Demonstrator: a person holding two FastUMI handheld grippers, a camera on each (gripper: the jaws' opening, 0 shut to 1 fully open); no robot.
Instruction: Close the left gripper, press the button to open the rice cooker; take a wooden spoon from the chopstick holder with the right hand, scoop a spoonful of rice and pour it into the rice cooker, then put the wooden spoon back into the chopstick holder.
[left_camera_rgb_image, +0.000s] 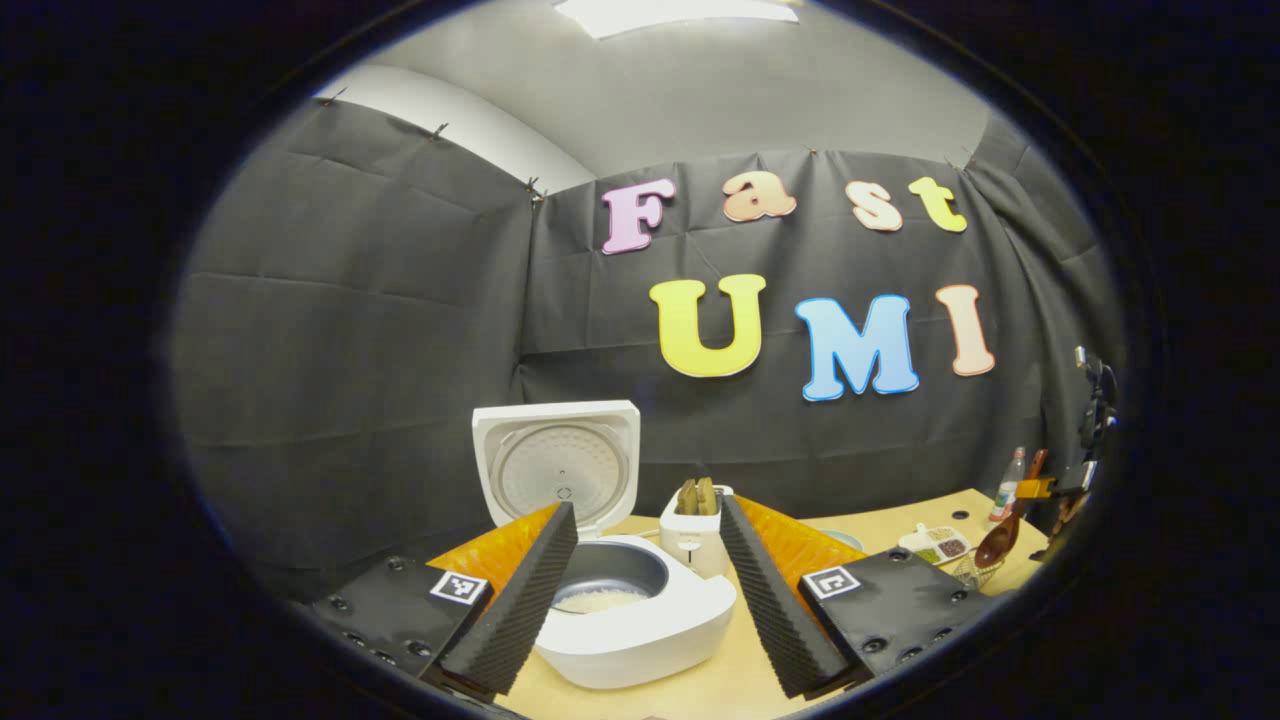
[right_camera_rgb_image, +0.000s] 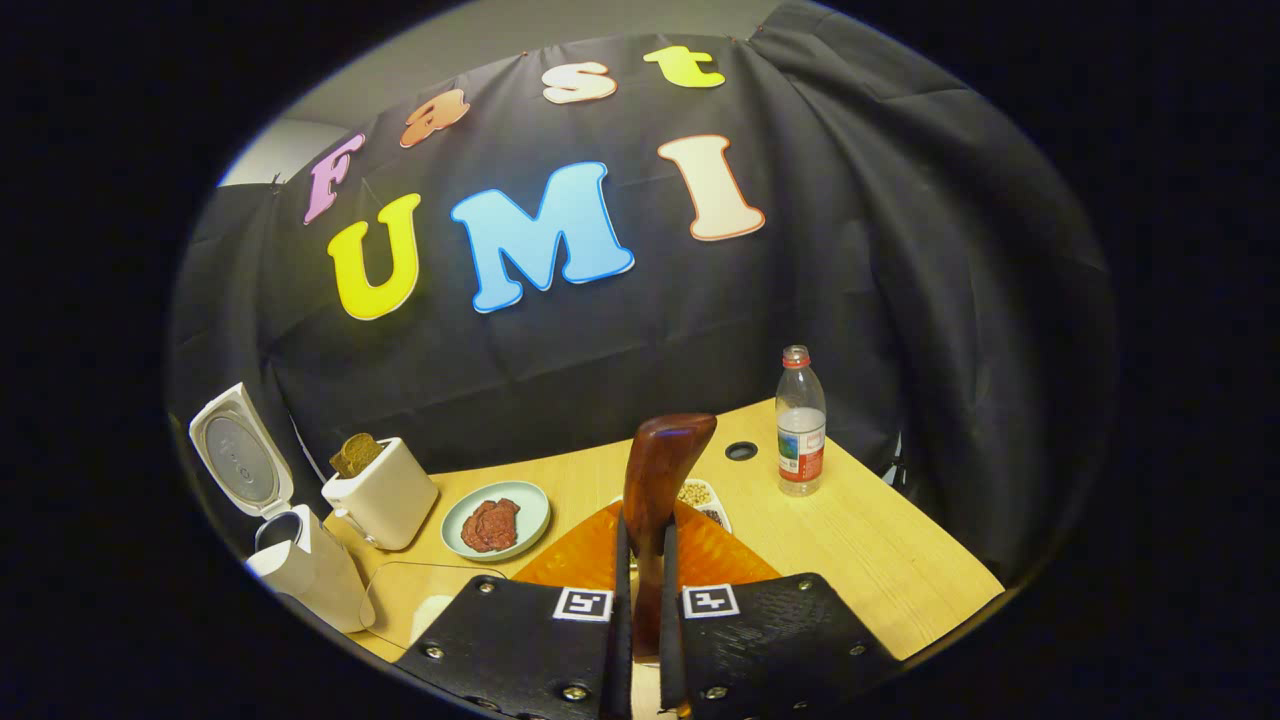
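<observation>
With the rice cooker (left_camera_rgb_image: 620, 600) lid up and white rice in its pot, the left gripper (left_camera_rgb_image: 640, 590) stands wide, while the right gripper (right_camera_rgb_image: 640, 600) clamps the wooden spoon (right_camera_rgb_image: 655, 500), its return to the chopstick holder (left_camera_rgb_image: 975, 572) at the table's far right apparently remaining.

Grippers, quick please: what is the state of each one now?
Left gripper: open, holding nothing, in front of the open rice cooker.
Right gripper: closed on the wooden spoon.

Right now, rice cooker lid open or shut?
Open. The rice cooker lid stands upright behind the inner pot, with rice showing at the bottom.
</observation>
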